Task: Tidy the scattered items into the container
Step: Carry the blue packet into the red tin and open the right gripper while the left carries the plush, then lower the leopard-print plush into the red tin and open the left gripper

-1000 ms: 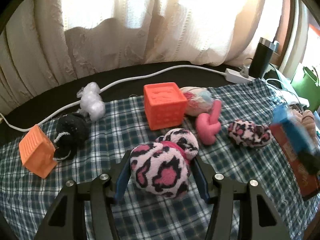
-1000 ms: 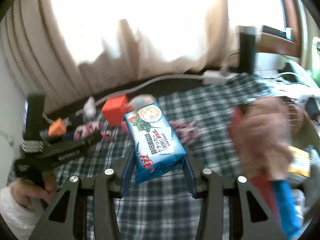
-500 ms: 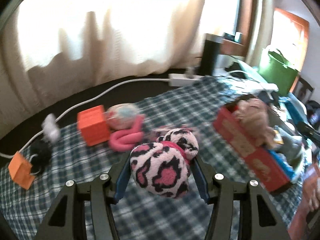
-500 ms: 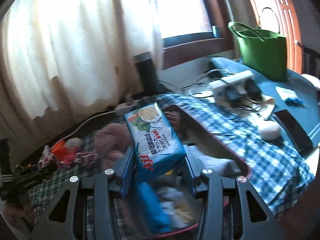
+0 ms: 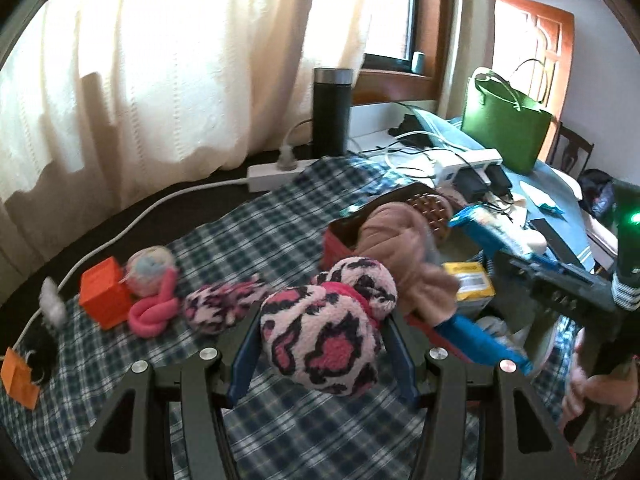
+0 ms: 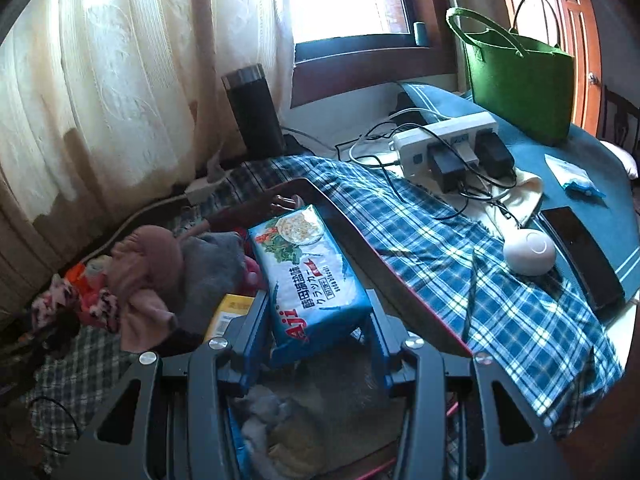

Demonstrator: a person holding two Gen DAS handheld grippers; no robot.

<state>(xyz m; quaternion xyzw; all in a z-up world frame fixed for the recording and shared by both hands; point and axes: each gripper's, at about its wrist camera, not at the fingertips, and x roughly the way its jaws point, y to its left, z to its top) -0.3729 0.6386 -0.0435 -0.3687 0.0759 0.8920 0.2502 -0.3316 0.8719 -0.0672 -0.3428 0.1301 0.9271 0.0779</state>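
Over the plaid-covered table, both hands come in loaded. The left gripper [image 5: 320, 344] is pinching a fluffy pink-and-black leopard-print plush bundle [image 5: 326, 336], blue pads pressed into its sides, the bundle bulging well past the fingertips. The right gripper [image 6: 314, 320] is clamped on a blue rectangular cracker packet with white lettering [image 6: 308, 270], held by its near end so the packet's long axis runs straight out along the fingers, away from the camera.

Now the relation that matters: the red-walled open box [image 5: 334, 246] already stuffed with a dusty-pink cloth [image 5: 394, 240] and a yellow carton [image 5: 470, 280]. From the left wrist view that box sits ahead and to the right of the plush, close but not yet under it; plaid cloth is all that lies beneath the bundle. From the right wrist view the packet hangs directly above the box interior, with the box's long red rim [image 6: 400, 276] running along its right side, roughly parallel to the packet. So the right hand looks nearer to a drop; my call is it only needs to lower and let go, while the left has to carry further right first.

Left behind on the cloth: a second leopard-print plush [image 5: 224, 306], a pink rubber loop toy [image 5: 154, 308], an orange cube [image 5: 105, 294] and a pastel fuzzy ball [image 5: 150, 270].
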